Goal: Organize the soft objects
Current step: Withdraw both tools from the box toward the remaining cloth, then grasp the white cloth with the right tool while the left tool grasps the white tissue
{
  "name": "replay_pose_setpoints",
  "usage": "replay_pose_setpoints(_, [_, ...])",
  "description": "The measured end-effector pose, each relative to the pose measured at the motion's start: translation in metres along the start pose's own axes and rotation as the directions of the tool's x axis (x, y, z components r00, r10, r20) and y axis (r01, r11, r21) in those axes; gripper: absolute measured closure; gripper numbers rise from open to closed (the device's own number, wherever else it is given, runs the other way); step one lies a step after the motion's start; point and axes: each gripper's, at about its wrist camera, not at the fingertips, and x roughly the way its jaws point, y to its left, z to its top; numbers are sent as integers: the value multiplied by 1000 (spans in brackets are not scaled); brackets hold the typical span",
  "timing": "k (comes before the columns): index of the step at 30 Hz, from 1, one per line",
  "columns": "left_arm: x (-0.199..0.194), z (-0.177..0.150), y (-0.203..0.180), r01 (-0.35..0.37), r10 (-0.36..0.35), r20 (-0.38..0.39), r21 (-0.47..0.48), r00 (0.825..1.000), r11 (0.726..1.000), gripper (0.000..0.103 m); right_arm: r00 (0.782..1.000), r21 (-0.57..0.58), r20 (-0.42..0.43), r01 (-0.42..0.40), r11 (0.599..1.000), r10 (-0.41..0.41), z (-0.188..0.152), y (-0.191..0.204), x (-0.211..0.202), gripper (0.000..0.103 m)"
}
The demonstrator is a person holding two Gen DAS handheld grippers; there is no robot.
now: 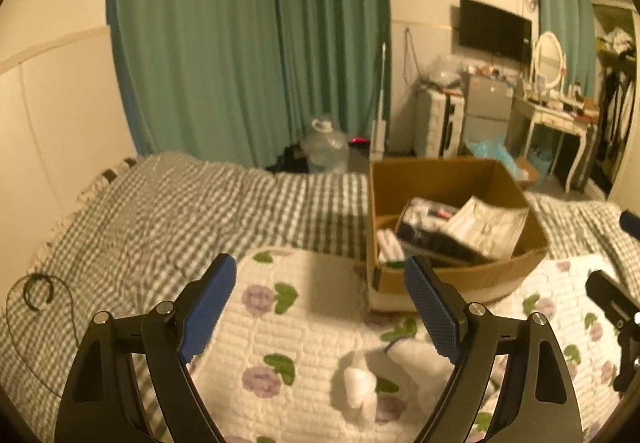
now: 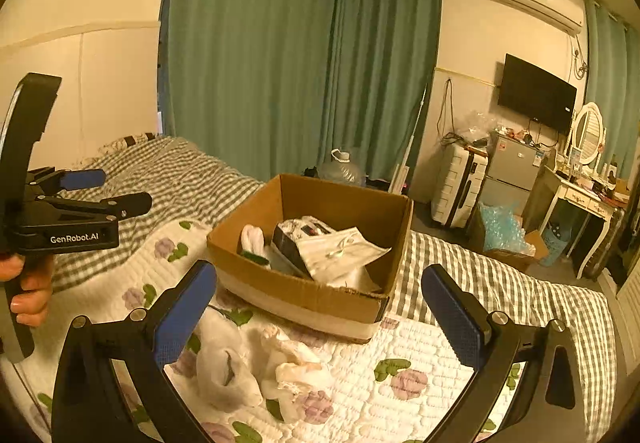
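Reaching for: the white socks (image 2: pixel 256 371), which lie in a little heap on the flowery quilt (image 2: pixel 400 343), just in front of the cardboard box (image 2: pixel 312 295).
Right gripper (image 2: pixel 320 317): your fingers are spread wide with nothing in them, and the heap sits low between them.
Left gripper (image 1: pixel 320 309): also spread wide and empty, above the quilt.
Do it well: you go low, pinch one sock in its thick middle, then lift.
Watch out: you keep the two grippers apart, and you do not grab the quilt too.

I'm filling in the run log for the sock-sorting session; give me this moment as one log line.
left gripper: open, empty | right gripper: open, empty | white socks: loose on floral quilt | cardboard box: on bed, partly filled
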Motion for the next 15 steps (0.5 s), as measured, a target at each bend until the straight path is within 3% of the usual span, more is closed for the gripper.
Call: replay_pose_setpoints(15, [60,-59,-4,-36,41,-136,37,990,999,16,993,86,-102,-58,995,66,-57,-19,55,0])
